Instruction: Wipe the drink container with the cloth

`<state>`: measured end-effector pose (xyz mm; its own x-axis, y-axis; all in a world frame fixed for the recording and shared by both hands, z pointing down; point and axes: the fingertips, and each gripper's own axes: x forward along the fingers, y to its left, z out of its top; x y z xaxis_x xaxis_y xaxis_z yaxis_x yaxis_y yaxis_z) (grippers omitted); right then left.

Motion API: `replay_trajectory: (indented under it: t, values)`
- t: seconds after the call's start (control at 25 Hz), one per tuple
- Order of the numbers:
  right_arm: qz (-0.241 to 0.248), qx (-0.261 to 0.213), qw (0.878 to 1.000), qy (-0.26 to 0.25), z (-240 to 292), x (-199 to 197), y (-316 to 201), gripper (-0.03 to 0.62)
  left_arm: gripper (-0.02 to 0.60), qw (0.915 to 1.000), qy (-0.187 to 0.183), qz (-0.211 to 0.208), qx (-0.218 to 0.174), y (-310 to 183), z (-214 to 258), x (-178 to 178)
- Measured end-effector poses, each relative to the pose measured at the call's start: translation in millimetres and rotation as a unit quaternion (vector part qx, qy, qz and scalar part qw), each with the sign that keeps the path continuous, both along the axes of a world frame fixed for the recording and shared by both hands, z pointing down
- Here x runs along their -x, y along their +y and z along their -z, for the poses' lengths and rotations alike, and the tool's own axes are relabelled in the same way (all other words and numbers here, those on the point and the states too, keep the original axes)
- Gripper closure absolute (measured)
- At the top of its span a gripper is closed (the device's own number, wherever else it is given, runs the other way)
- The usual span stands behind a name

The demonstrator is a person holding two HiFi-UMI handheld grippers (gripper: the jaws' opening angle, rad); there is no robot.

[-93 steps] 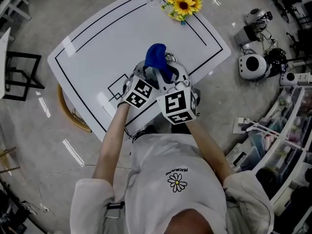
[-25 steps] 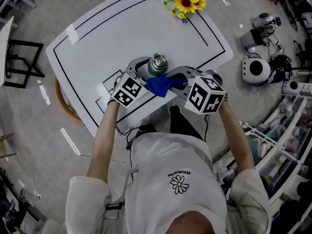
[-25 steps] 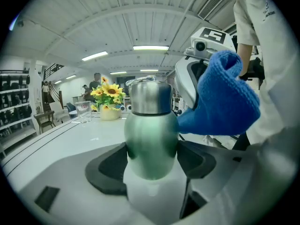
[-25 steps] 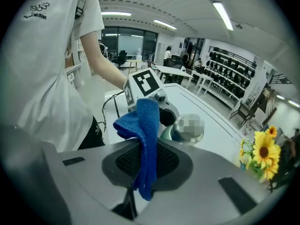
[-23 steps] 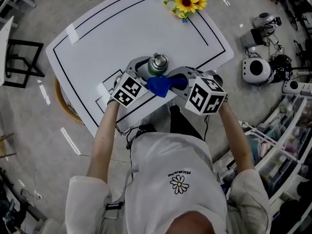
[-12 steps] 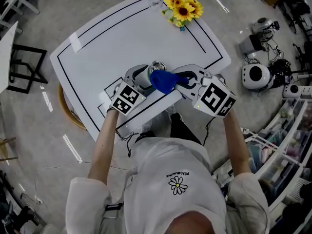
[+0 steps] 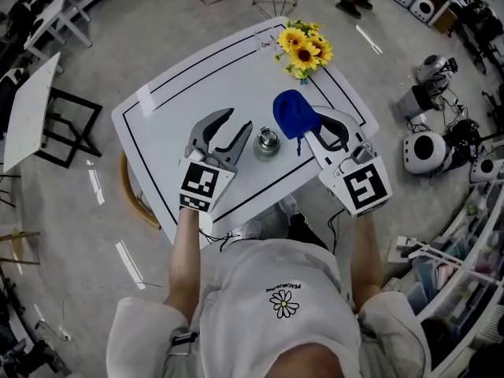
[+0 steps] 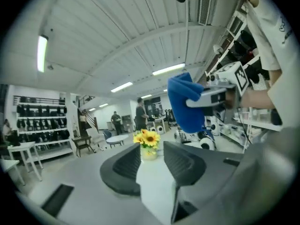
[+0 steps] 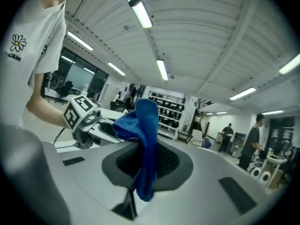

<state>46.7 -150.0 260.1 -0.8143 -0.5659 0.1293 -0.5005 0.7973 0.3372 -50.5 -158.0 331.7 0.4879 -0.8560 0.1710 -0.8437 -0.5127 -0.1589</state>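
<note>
- Standing at the near edge of the white table (image 7: pixel 205 77), a person (image 7: pixel 276 305) holds a claw in each hand above it.
- The left claw (image 7: pixel 236 120) points across the table towards the far side. Its jaws have just been closing, yet they stand narrowly apart with nothing between them. In the left gripper view (image 8: pixel 151 159) only the tabletop and the distant flowers show through the gap.
- The right claw (image 7: pixel 313 126) is clamped on the cloth. In the right gripper view (image 9: pixel 145 161) the fabric is pinched between the pads.
- The blue cloth (image 7: pixel 293 114) bunches up above the right claw's tips, and a tail hangs below them (image 9: pixel 143 125). It is clear of the container.
- The metal container (image 7: pixel 268 142) stands upright on the table between the two claws, touched by neither, nearer the left one.
- Sunflowers (image 7: pixel 303 50) sit at the table's far edge, well apart from the container.
</note>
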Motion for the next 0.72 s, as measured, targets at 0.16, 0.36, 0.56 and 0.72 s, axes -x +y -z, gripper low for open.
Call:
replay_trajectory:
  t: [0.16, 0.36, 0.56, 0.72]
  values:
    - [-0.094, -0.021, 0.991, -0.091, 12, -16, 4, 0.553, 0.565, 0.9952, 0.030, 0.074, -0.055, 11, 48, 7]
    - [-0.166, -0.006, 0.976, -0.140, -8, -28, 23, 0.553, 0.583, 0.9895, 0.048, 0.118, -0.069, 32, 63, 4]
    - [-0.190, 0.023, 0.970, -0.148, -35, -32, 39, 0.553, 0.583, 0.9893, 0.050, 0.111, -0.081, 47, 67, -3]
    - [-0.198, 0.024, 0.968, -0.154, -37, -34, 42, 0.553, 0.583, 0.9886, 0.056, 0.112, -0.084, 51, 67, 1]
